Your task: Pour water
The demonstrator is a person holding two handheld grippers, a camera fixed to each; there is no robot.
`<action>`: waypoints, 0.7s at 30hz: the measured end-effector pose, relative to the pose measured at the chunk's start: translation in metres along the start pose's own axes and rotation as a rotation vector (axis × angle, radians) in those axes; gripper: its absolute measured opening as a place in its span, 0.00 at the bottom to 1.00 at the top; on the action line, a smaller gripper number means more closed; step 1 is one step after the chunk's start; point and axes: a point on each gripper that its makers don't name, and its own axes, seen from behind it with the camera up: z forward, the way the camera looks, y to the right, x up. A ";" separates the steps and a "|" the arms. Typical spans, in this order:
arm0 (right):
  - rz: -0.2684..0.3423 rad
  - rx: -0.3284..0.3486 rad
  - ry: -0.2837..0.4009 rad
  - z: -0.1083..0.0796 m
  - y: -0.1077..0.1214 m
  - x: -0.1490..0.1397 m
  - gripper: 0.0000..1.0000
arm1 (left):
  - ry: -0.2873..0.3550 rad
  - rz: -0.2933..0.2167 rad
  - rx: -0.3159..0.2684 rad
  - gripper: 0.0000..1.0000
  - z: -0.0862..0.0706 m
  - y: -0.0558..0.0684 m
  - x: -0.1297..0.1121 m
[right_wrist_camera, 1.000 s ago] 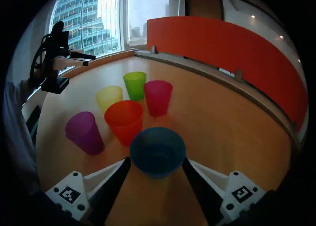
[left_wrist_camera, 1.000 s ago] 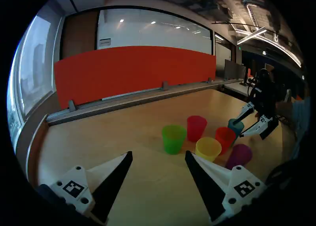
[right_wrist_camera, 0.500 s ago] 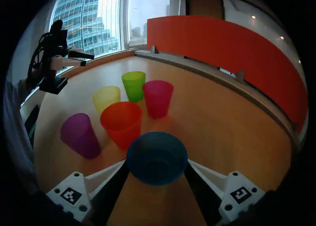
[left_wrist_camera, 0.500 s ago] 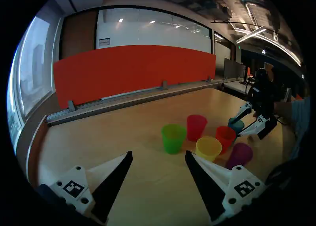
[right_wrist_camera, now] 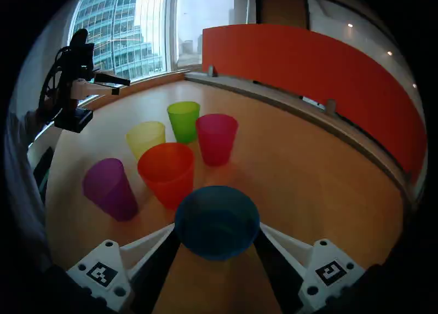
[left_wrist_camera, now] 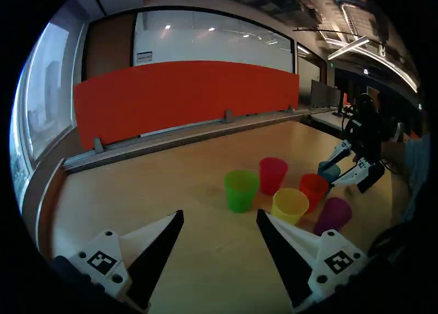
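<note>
1. The landmark is the orange cup (right_wrist_camera: 167,169), which stands upright and open on the wooden table (right_wrist_camera: 306,166) in the middle of a loose cluster of cups
2. The blue cup (right_wrist_camera: 217,218) is the cup nearest the right gripper's camera, just in front of the orange cup and so close that their walls nearly meet
3. The right gripper (right_wrist_camera: 216,229) pinches the blue cup: its two white fingers (right_wrist_camera: 284,245) lie against opposite sides of the cup wall, just below the rim
4. The inside of the blue cup looks dark, and I cannot tell whether it holds water or whether its base is on the table or just off it
5. Behind the orange cup stand the pink cup (right_wrist_camera: 216,136) and the green cup (right_wrist_camera: 183,119); the yellow cup (right_wrist_camera: 145,137) is behind it on its left in the right gripper view, and the purple cup (right_wrist_camera: 109,188) is just beside it on that same side
6. The left gripper (left_wrist_camera: 219,226) is well apart from the orange cup, on the far side of the yellow and purple cups from the blue one, its claw spread wide with nothing between the fingers
7. The step in hand looks like the grasp of the pouring cup, with lifting and pouring not yet done
8. The next move probably calls for raising the blue cup level and clear of the orange cup's rim, then carrying it over a receiving cup and tipping it slowly; which cup is meant to receive cannot be told
</note>
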 end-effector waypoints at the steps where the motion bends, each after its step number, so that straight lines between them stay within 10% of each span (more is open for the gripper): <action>1: 0.002 -0.001 0.005 -0.002 0.000 0.001 0.89 | -0.002 0.000 -0.003 0.99 0.001 0.001 -0.001; 21: -0.016 -0.056 0.196 -0.065 -0.004 0.069 0.89 | -0.062 0.032 -0.057 0.99 0.030 0.017 -0.014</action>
